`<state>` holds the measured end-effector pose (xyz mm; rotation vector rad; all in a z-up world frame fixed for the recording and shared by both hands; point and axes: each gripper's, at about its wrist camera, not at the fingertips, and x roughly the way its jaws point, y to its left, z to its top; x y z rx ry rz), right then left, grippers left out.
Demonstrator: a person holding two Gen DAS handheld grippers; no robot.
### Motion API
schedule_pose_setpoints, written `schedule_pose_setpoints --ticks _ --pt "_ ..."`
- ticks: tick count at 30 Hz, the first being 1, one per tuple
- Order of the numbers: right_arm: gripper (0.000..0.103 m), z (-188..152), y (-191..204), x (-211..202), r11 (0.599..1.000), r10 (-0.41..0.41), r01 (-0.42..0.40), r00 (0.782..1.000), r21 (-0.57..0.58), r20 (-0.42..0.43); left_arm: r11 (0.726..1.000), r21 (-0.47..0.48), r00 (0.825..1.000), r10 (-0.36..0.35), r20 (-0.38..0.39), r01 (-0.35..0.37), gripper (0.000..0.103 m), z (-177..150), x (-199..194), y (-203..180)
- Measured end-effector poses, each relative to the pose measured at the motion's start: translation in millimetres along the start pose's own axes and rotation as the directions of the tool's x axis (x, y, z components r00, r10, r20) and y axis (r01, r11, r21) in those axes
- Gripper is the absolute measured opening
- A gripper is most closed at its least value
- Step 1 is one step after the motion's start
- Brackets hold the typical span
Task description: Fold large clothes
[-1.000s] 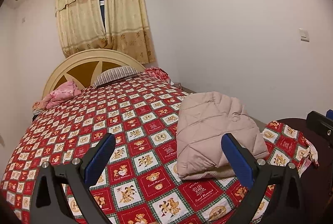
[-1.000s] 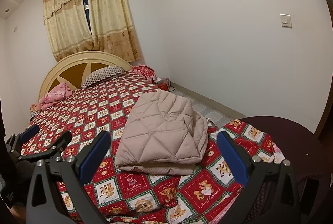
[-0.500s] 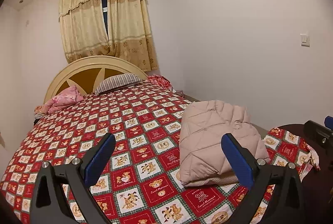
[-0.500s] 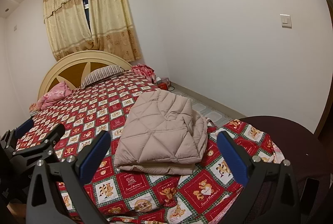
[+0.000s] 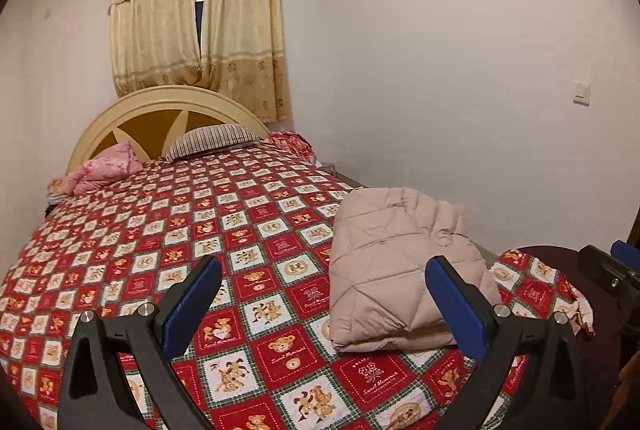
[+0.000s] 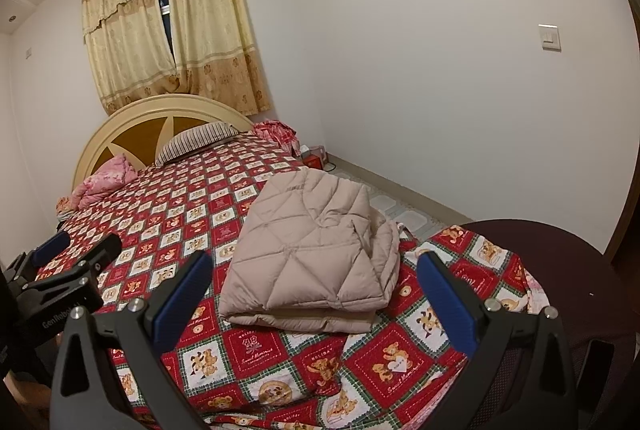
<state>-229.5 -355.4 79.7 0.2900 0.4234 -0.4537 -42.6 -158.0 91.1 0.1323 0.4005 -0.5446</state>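
Both grippers are held up off the bed with nothing in them. On the left gripper [image 5: 323,280] the jaws stand wide apart, and on the right gripper [image 6: 313,276] they stand wide apart too.

The big pink puffy coat [image 6: 312,254] lies on the red teddy-bear bedspread [image 5: 168,230], close to the foot of the bed and on the side nearest the wall. It looks folded into a neat, thick pack, with its layers showing along the near edge. So the folding seems done, or almost done. The far side of the coat is hard to see, so maybe a bit sticks out there.

If one more move is needed, it would be to press the pack flat or tuck in a loose edge. Both grippers would have to come down to it first.

A striped pillow [image 5: 212,142] and a pink blanket [image 5: 104,168] sit by the headboard [image 6: 160,122], well apart from the coat. Nothing lies between the grippers and the coat.
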Motion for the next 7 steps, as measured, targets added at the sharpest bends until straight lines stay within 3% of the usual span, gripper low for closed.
schedule_pose_setpoints --ticks 7 --pt "0.103 -2.5 0.1 4.0 1.000 -0.008 0.008 1.000 0.000 -0.012 0.998 -0.008 0.998 0.067 -0.006 -0.067 0.102 -2.0 7.7 12.1"
